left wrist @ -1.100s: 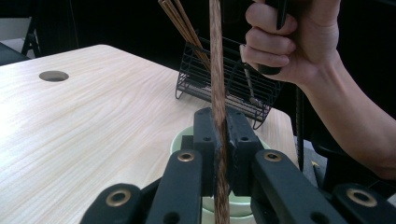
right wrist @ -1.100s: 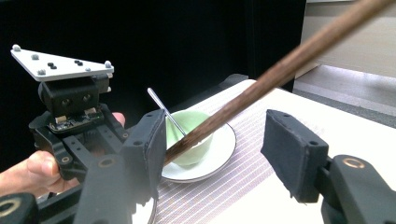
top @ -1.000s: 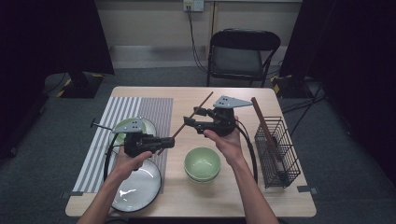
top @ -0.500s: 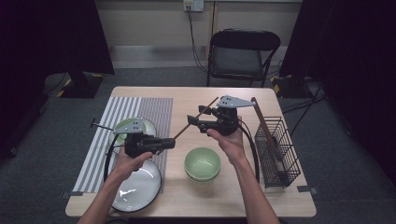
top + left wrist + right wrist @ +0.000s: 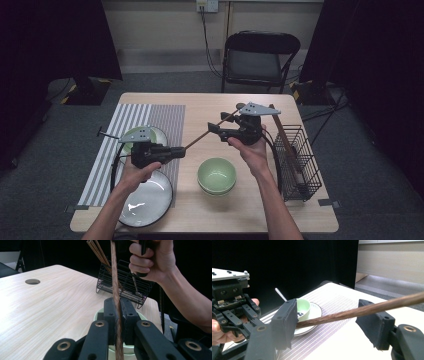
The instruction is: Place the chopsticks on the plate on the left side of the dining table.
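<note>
One long, thin, dark-brown wooden chopstick (image 5: pixel 212 127) slants across the centre of the high view, from lower left up to upper right, between the left gripper (image 5: pixel 176 152) and right gripper (image 5: pixel 216 131). Left gripper view: jaws clamped on it at bottom centre, stick running straight up. Right gripper view: jaws have just been opening, standing wide, chopstick (image 5: pixel 362 310) crossing between them.

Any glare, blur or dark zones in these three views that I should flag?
High view: evenly lit table, black surroundings, a bright reflection on the glossy white plate at the near left. Left gripper view: the brown wooden chopstick is sharp, its near end soft between the black jaws. Right gripper view: the near jaws are soft and the background is black.
</note>
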